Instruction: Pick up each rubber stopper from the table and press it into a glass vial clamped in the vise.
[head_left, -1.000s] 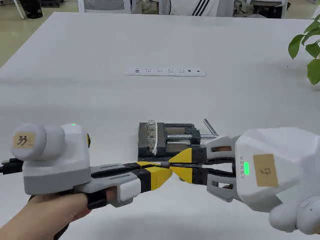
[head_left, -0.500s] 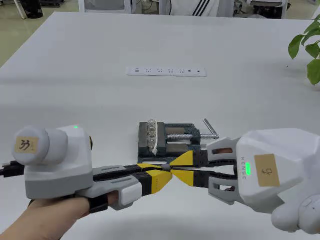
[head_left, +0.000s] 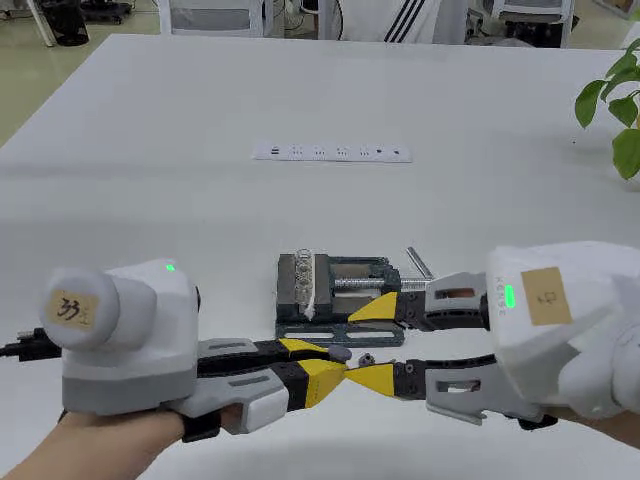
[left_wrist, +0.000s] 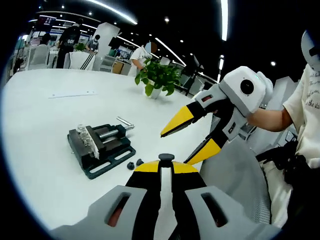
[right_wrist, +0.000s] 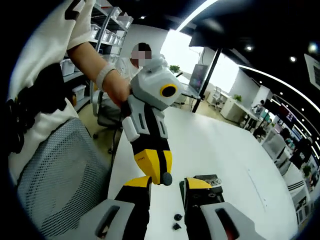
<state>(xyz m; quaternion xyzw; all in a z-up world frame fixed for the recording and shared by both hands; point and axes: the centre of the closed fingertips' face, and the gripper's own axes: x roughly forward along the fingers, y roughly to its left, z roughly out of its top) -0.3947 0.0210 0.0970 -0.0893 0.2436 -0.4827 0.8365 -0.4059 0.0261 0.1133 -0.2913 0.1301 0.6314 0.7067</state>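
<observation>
Left gripper (left_wrist: 165, 166) is clamped on a small dark stopper (left_wrist: 166, 157) at its very tips, bottom centre of its own view. Right gripper (left_wrist: 175, 148) is open, just beside it. Two spare stoppers (left_wrist: 131, 165) are on the table (head_left: 200, 150) just in front of the vise (head_left: 340, 300), mid-frame in the head view. The vials (head_left: 303, 275) are at the vise's left end. I judge the rubber light, grippy and squashy, so I hold it by the sides. Glass is fragile, so I press straight and gently.

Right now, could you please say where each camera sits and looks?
Head view: on the head, down at the vise; left gripper, right gripper, a hand show.
Left gripper view: on that gripper, toward the right gripper; its fingers shut on a stopper.
Right gripper view: on that gripper, toward the left gripper; its open fingers.
Shared: all see the vise.
</observation>
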